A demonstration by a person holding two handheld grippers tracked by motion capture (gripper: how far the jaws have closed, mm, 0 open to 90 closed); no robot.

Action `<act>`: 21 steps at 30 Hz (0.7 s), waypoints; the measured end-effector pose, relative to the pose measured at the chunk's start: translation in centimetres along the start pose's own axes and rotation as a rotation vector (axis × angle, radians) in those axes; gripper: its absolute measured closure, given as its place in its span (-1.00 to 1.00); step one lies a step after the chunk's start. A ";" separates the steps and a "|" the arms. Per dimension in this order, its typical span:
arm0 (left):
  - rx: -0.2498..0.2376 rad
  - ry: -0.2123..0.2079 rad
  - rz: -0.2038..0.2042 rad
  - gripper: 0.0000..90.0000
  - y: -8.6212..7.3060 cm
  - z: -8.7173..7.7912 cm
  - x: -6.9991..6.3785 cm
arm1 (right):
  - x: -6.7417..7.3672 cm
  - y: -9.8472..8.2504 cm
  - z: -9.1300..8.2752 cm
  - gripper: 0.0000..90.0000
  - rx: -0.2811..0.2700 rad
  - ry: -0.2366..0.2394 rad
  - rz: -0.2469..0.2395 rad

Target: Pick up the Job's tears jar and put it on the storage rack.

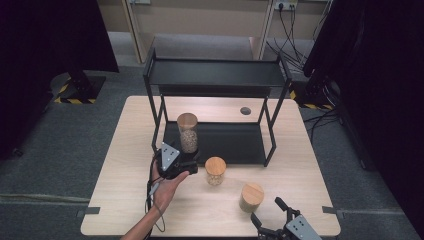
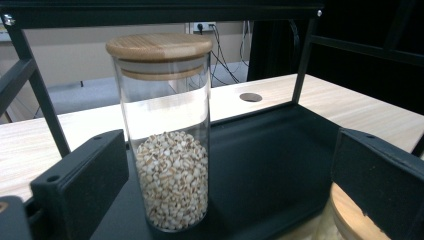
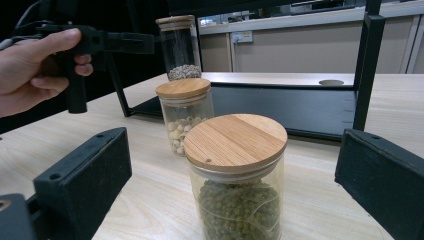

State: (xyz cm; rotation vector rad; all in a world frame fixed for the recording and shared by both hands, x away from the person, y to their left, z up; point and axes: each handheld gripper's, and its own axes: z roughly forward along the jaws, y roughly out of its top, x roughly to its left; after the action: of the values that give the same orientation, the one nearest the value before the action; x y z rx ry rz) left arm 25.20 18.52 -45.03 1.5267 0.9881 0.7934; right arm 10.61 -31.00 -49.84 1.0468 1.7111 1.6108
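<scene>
A tall glass jar with a wooden lid, part full of pale grains, stands at the front left of the black rack's lower shelf. My left gripper is open just in front of it, nothing clamped; the jar is nearer the left jaw. A medium jar of pale beans stands on the table before the rack. A short jar of green beans stands close ahead of my open right gripper, between the lines of its jaws.
The black two-level rack takes up the back middle of the wooden table; its thin legs flank the lower shelf. A round cable hole lies behind it. A hand holds the left gripper.
</scene>
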 end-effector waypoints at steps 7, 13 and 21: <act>-0.003 -0.025 0.003 -0.97 -0.6 -1.6 0.1 | 0.0 0.0 0.1 -0.96 0.002 0.001 0.000; -0.011 -0.051 0.009 -0.97 -1.0 -2.8 0.0 | 0.0 0.0 0.0 -0.96 0.001 0.001 0.001; -0.028 -0.080 0.010 -0.97 -1.3 -4.3 -0.3 | 0.0 0.0 0.1 -0.96 0.003 0.002 0.001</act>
State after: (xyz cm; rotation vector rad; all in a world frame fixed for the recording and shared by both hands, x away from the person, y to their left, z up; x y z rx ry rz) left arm 21.06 20.09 -45.51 1.5287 0.9072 0.7448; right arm 10.65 -30.92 -49.86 1.0480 1.7146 1.6113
